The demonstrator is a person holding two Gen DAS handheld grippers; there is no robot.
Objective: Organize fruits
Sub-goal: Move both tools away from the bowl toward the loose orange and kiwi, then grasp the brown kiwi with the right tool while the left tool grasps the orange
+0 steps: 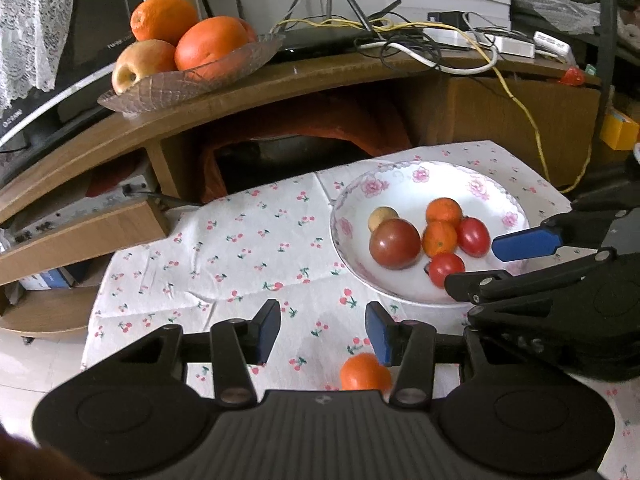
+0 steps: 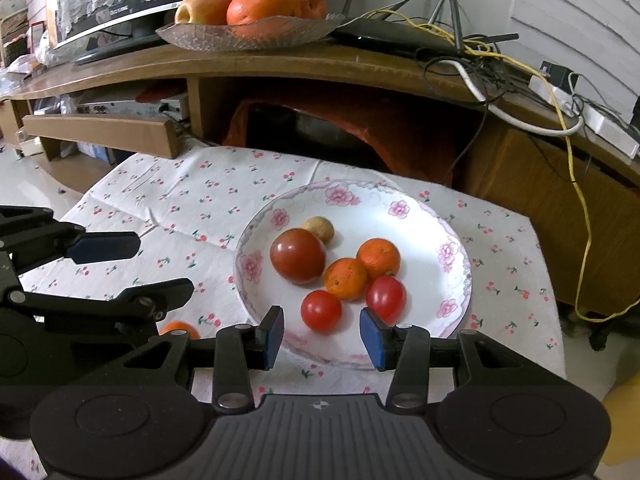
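Note:
A white floral plate [image 2: 416, 216] [image 1: 400, 184] on the cherry-print cloth holds a large dark tomato [image 2: 298, 255], two small oranges [image 2: 378, 257], two small red tomatoes [image 2: 321, 310] and a small tan fruit [image 2: 319, 229]. A loose small orange [image 1: 365, 372] lies on the cloth just below my left gripper [image 1: 322, 332], which is open and empty. My right gripper [image 2: 321, 336] is open and empty over the plate's near rim, next to a red tomato. The right gripper also shows at the plate's right edge in the left wrist view [image 1: 492, 264].
A glass leaf-shaped dish [image 1: 192, 80] [image 2: 248, 32] with big oranges and an apple sits on the wooden shelf [image 1: 320, 76] behind. Cables and a router [image 2: 404, 36] crowd the shelf's right side. An orange-draped opening lies under the shelf.

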